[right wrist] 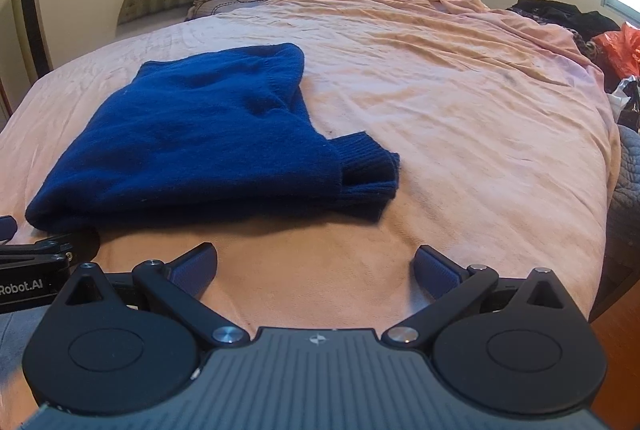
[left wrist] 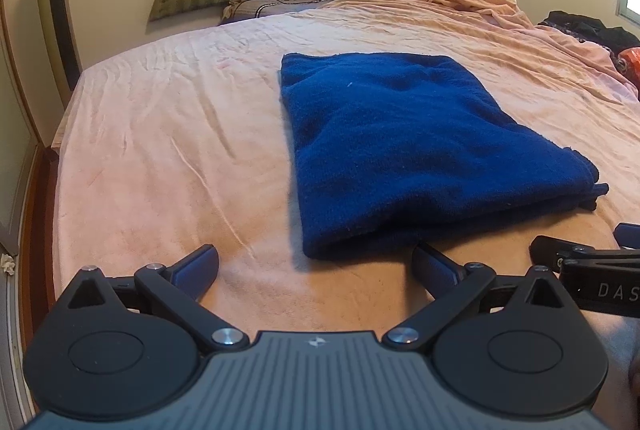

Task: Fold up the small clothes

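Blue sweater (left wrist: 420, 150), folded, lies on the pink bed (left wrist: 160, 150), centre frame, ribbed cuffs (right wrist: 368, 170) at its right. Left claw (left wrist: 316, 266): released, empty, just short of the fold. Right claw (right wrist: 316, 266): released, empty. Partial lettering on claw bodies: "DAS", "Robot.AI"; perhaps cut off by frame edges.
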`<action>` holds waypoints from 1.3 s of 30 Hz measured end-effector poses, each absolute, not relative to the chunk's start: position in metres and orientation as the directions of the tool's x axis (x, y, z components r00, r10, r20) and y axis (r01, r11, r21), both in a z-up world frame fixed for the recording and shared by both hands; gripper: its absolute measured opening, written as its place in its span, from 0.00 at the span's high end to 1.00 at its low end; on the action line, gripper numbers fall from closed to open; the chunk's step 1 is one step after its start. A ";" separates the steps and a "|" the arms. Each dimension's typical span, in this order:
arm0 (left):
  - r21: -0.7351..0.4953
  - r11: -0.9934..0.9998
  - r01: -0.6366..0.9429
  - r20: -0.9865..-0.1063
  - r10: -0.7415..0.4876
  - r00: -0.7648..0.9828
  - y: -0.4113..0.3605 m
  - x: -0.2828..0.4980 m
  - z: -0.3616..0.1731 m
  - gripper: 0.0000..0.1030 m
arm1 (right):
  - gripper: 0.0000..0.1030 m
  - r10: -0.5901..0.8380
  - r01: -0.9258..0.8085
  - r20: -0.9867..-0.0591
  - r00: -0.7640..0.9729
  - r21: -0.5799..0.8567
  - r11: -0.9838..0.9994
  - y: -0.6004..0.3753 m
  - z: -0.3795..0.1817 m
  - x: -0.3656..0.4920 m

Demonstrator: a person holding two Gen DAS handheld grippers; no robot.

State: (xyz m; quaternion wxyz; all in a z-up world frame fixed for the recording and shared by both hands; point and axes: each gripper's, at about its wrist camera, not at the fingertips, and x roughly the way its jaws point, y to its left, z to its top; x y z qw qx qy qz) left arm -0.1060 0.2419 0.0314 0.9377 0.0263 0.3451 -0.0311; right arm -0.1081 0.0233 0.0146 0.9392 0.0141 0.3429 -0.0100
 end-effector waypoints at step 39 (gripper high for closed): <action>0.029 0.997 0.068 -0.643 -0.034 0.765 0.243 -0.106 0.030 0.00 | 0.00 0.004 0.016 -0.626 0.780 0.027 0.999 0.026 0.012 -0.108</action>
